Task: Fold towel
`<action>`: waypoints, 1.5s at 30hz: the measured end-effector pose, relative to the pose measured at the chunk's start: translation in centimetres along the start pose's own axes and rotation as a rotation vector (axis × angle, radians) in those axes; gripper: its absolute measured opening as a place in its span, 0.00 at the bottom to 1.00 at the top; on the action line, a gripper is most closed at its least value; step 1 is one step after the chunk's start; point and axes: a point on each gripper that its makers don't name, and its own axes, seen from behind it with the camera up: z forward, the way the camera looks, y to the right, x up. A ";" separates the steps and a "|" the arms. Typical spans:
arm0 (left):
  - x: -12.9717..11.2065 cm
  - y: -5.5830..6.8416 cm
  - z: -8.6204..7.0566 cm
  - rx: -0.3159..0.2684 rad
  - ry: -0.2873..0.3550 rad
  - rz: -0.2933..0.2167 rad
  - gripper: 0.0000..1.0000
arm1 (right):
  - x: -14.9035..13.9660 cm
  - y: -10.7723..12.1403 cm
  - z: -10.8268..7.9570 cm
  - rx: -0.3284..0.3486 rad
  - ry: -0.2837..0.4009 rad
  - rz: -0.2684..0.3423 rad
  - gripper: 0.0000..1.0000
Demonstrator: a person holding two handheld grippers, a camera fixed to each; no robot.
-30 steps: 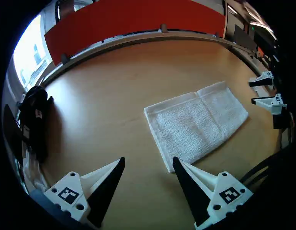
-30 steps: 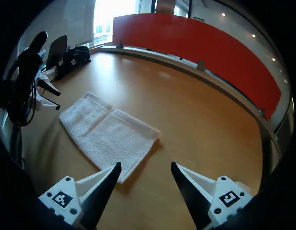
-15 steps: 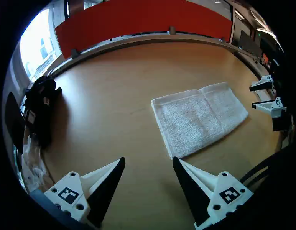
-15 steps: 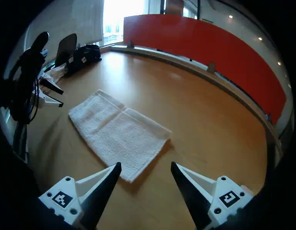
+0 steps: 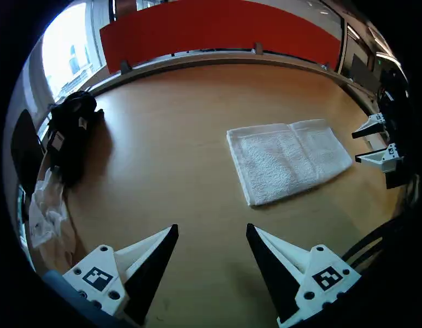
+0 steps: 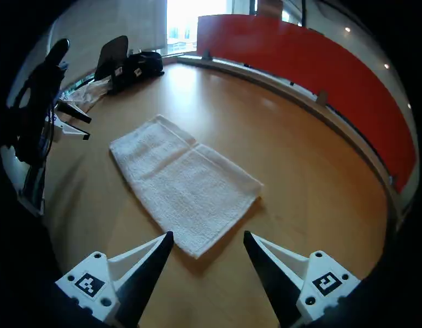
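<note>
A white folded towel (image 5: 286,158) lies flat on the wooden table (image 5: 173,147), with a seam across its middle. In the left gripper view my left gripper (image 5: 211,235) is open and empty, short of the towel's near corner and to its left. The right gripper (image 5: 369,143) appears at the far right of that view, open, beside the towel's far end. In the right gripper view the towel (image 6: 183,183) spreads in front of my open right gripper (image 6: 206,241), its near corner just ahead of the fingertips. The left gripper (image 6: 77,121) stands open at the left, held by a person in dark clothes.
A black bag (image 5: 71,134) and a crumpled white plastic bag (image 5: 44,210) rest on the table's left side; the bag (image 6: 137,65) sits far back in the right gripper view. A red partition (image 5: 222,30) runs behind the table's curved back edge. A dark chair (image 6: 110,54) stands beyond.
Both grippers have drawn back from the towel: its near corner, earlier at the left fingertips, now lies farther off. Both views have swung, showing more of the bag side. Both stay open.
</note>
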 end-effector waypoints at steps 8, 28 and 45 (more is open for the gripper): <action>-1.1 -0.3 -1.1 0.015 0.020 -0.038 0.92 | -0.6 -0.2 0.2 0.036 -0.033 -0.038 0.94; -2.9 -1.4 -3.7 0.044 0.112 -0.098 0.92 | -2.8 -1.0 0.2 0.093 -0.109 -0.078 0.63; -3.7 -2.6 -6.4 0.077 0.183 -0.135 0.92 | -3.7 -1.1 0.4 0.111 -0.144 -0.088 0.48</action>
